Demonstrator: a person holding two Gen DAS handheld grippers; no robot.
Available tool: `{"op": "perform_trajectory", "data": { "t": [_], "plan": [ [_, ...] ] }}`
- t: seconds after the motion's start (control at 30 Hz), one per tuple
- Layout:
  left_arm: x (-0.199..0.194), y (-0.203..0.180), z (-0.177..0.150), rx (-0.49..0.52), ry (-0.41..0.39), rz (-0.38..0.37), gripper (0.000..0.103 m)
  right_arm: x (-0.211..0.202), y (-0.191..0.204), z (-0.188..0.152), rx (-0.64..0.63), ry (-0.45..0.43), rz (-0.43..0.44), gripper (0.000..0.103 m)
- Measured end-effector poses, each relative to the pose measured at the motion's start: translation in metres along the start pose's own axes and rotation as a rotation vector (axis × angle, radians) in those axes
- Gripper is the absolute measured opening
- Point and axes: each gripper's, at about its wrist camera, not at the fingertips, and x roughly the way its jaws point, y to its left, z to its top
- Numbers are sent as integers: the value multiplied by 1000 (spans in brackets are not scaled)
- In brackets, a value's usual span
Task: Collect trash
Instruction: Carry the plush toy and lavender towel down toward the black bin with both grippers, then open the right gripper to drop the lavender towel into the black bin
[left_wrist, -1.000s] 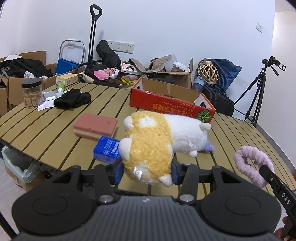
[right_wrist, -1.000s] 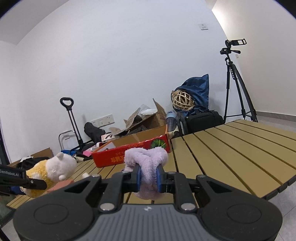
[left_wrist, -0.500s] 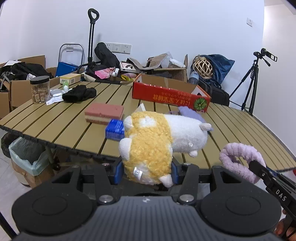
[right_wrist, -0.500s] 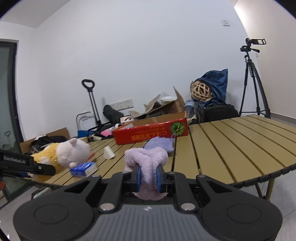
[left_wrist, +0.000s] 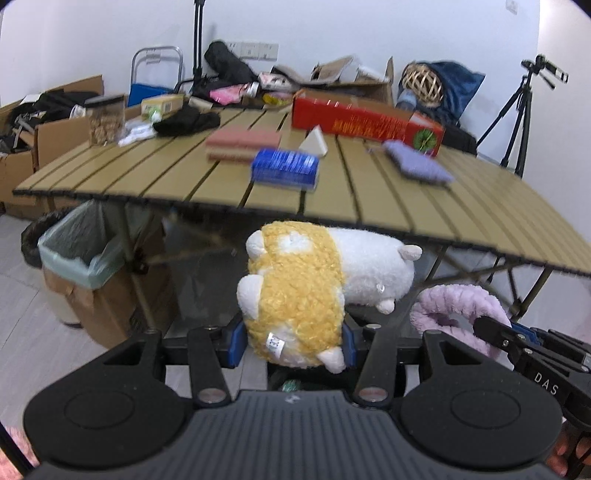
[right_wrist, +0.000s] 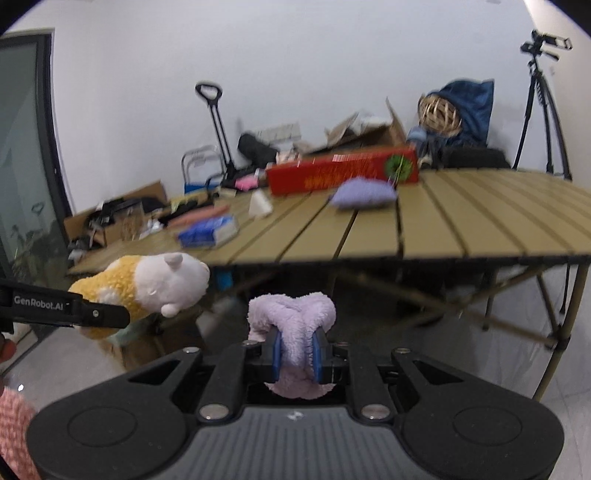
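Left wrist: plush toy clamped; right: purple headband clamped.

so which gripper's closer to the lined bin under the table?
Left. The left gripper, shut on the plush toy, sits beside the lined bin; the right gripper, holding the purple scrunchie, is farther off.

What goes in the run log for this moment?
left gripper: shut on plush toy | right gripper: shut on purple headband | both off the table, below its edge | lined bin: left
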Motion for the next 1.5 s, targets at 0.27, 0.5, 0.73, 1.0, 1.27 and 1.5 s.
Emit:
{"op": "perform_trajectory", "data": {
  "t": [0.27, 0.5, 0.73, 1.0, 1.27, 1.5],
  "plan": [
    [16, 26, -38, 3, 88, 59, 49, 19, 20, -36, -20, 167, 10, 15],
    [26, 40, -56, -9, 132, 80, 49, 38, 35, -69, -53, 310, 5, 15],
    [40, 49, -69, -14, 179, 88, 49, 49, 45, -84, -72, 378, 2, 15],
    [52, 60, -74, -38, 209, 95, 49, 67, 47, -76, -70, 371, -5, 15],
    [59, 66, -74, -55, 230, 118, 49, 96, 46, -68, -53, 369, -37, 15],
    [65, 69, -74, -50, 241, 152, 49, 117, 48, -66, -64, 372, -75, 16]
  ]
}}
